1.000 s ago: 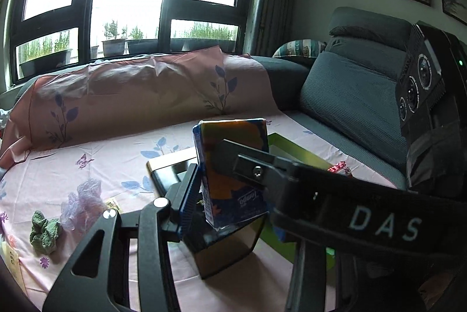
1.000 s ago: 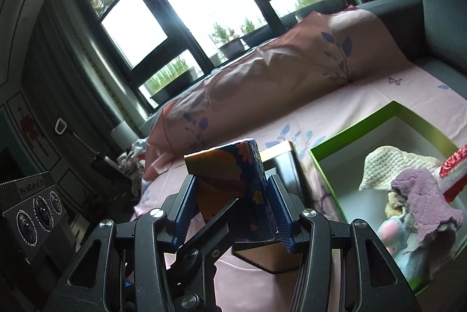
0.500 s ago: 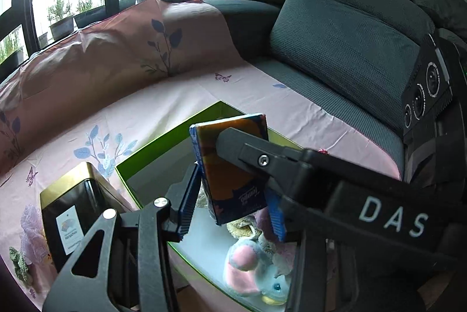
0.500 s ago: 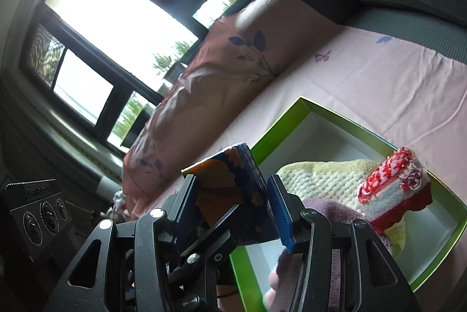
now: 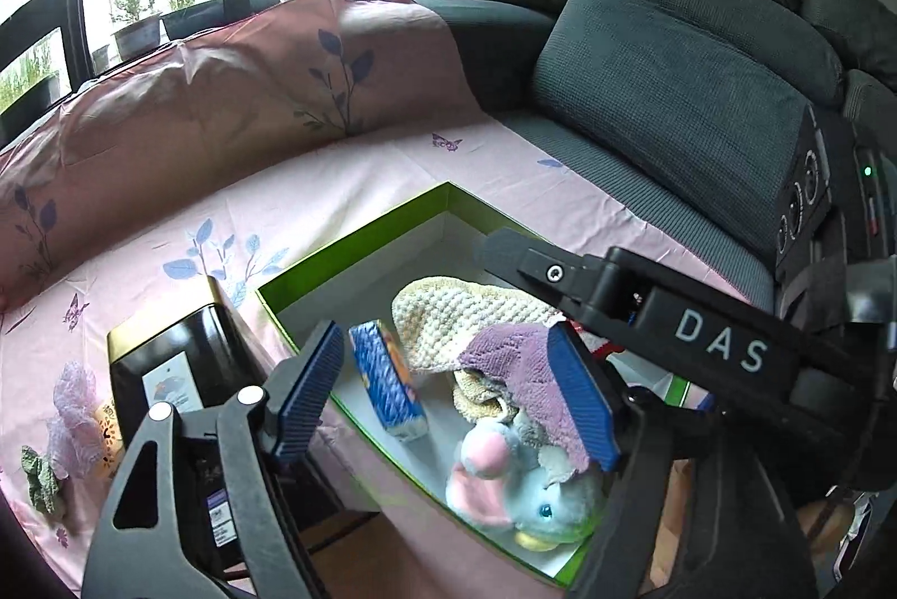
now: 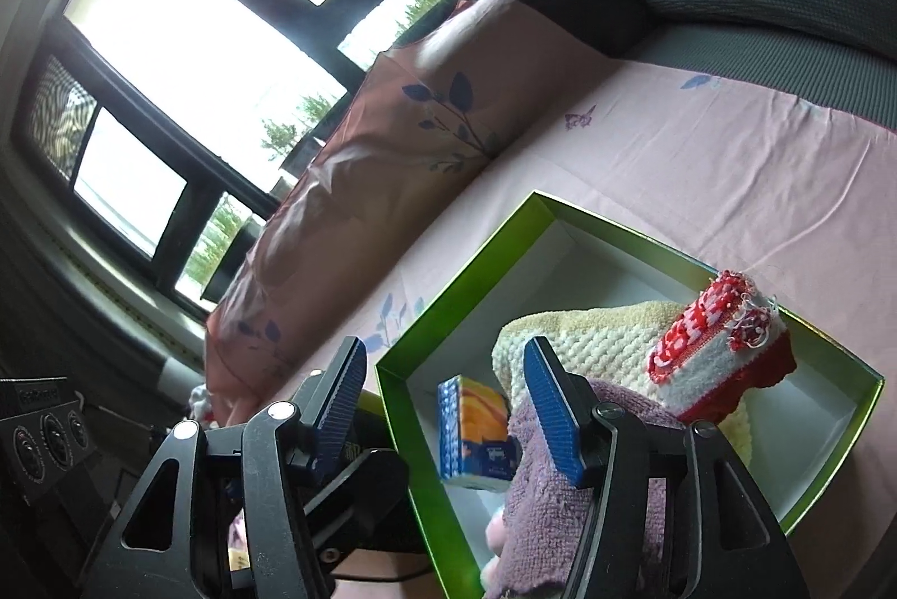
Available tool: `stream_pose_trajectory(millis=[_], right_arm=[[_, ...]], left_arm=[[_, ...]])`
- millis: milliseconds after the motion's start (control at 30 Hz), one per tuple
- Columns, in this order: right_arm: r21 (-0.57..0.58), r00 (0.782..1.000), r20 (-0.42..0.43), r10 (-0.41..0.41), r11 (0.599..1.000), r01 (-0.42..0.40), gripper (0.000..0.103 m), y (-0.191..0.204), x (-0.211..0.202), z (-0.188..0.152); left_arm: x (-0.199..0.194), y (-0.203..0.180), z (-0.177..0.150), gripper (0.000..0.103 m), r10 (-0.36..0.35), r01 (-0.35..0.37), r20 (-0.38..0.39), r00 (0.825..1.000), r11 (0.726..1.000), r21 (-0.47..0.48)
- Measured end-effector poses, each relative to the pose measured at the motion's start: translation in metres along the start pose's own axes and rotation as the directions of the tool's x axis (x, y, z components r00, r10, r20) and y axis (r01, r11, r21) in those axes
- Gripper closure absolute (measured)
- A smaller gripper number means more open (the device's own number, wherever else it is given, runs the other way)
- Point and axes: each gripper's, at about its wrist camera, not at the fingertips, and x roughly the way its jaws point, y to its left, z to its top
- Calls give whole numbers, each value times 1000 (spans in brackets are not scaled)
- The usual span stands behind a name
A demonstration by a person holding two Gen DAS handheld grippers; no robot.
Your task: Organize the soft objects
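A blue and orange tissue pack lies on its side in the green box, near the left wall. Beside it are a cream knitted cloth, a purple towel, a pastel plush toy and a red and white knitted cake slice. My left gripper hangs over the box, jaws opening, pads clear of the pack. My right gripper is also opening just above the pack without touching it; its black arm crosses the left wrist view.
A black tin with a gold rim stands against the box's left side. Farther left on the pink sheet lie a purple mesh item and a green knitted piece. Grey sofa cushions rise at the right.
Both grippers held the tissue pack together and carried it from above the tin to over the green box. Both have since opened, and the pack has dropped into the box.
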Motion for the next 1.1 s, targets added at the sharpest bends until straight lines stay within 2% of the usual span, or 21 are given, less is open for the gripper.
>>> stream_pose_trajectory(millis=[67, 233, 300, 333, 367, 467, 533, 633, 700, 767, 800, 867, 967, 1033, 1067, 1100], right_arm=[[-5, 1000, 10, -2, 1000, 2, 41, 2, -6, -4], [-53, 1000, 13, -12, 999, 12, 40, 19, -14, -19], [-87, 1000, 16, -8, 996, 10, 36, 31, -16, -25], [-101, 1000, 16, 2, 995, -1, 28, 37, -17, -28], [-116, 1000, 15, 15, 993, -13, 25, 45, -17, -32], [-176, 1000, 8, 27, 984, -25, 24, 73, -16, -45], [-240, 1000, -2, 13, 971, -14, 24, 98, -14, -57], [-309, 998, -14, 58, 949, -59, 24, 136, -16, -77], [-352, 992, -46, 117, 928, -126, 23, 163, -15, -91], [-375, 977, -111, 180, 903, -209, 20, 185, -6, -105], [-368, 966, -157, 205, 895, -250, 20, 194, 3, -112], [-341, 937, -263, 231, 886, -314, 20, 210, 29, -126], [-334, 907, -391, 157, 894, -299, 20, 237, 77, -147], [-367, 889, -448, 92, 888, -276, 20, 255, 109, -162], [-379, 874, -483, 60, 885, -270, 20, 263, 126, -170], [-389, 855, -519, 23, 884, -260, 20, 271, 144, -179]], left_arm=[[-16, 11, -4, 19, 23, -22, 16, 1000, 999, -31], [-52, 53, -26, 19, 131, -127, 27, 991, 985, -115], [-65, 78, -40, 19, 174, -169, 11, 985, 970, -172], [-71, 92, -48, 19, 190, -185, 3, 982, 961, -205], [-78, 108, -57, 19, 207, -202, -6, 978, 949, -243], [-97, 156, -88, 19, 273, -270, -42, 961, 897, -350], [-108, 189, -110, 19, 334, -333, -71, 940, 852, -404], [-118, 239, -143, 19, 421, -422, -124, 898, 751, -508], [-121, 271, -162, 19, 438, -444, -163, 884, 678, -586], [-121, 296, -175, 19, 435, -461, -213, 875, 610, -644], [-123, 306, -179, 19, 428, -453, -216, 878, 593, -666], [-125, 319, -185, 19, 408, -414, -187, 893, 586, -697], [-122, 337, -193, 19, 406, -426, -222, 886, 529, -734], [-117, 342, -196, 19, 377, -405, -220, 900, 531, -744], [-114, 342, -198, 21, 352, -394, -225, 908, 540, -744], [-111, 343, -200, 21, 338, -388, -230, 913, 537, -749]])
